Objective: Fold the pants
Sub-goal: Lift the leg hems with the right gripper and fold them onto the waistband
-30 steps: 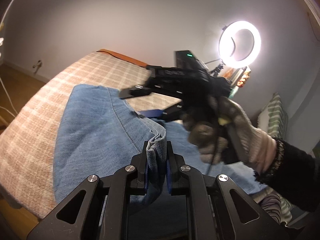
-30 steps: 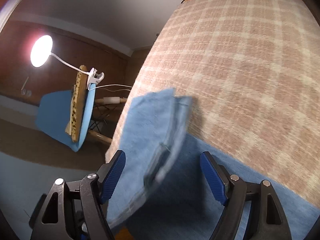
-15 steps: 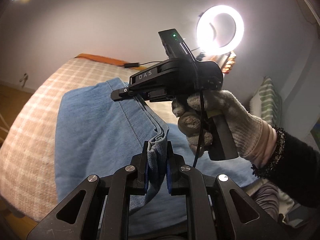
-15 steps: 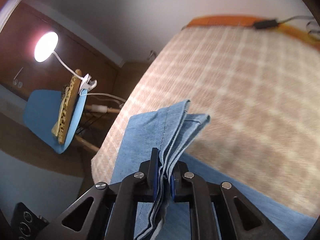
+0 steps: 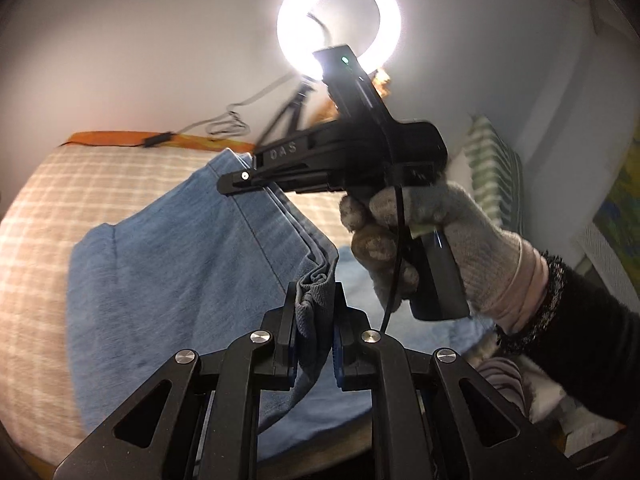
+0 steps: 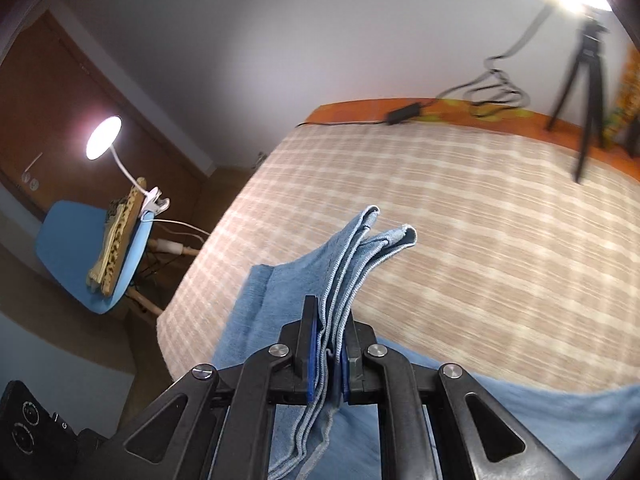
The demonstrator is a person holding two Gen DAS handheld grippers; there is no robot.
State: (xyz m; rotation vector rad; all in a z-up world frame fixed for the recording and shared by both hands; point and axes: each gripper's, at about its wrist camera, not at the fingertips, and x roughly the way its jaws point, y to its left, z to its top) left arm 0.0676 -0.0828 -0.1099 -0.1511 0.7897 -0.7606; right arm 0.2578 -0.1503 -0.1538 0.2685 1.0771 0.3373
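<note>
The blue denim pants lie partly on the checked bed cover, with one edge lifted clear of it between the two claws. The left claw is clamped on a bunched fold of the pants; the right claw, at its 1 o'clock in the left wrist view, grips several stacked hem layers. A gloved hand holds the right claw's handle, below the ring light at 12 o'clock.
</note>
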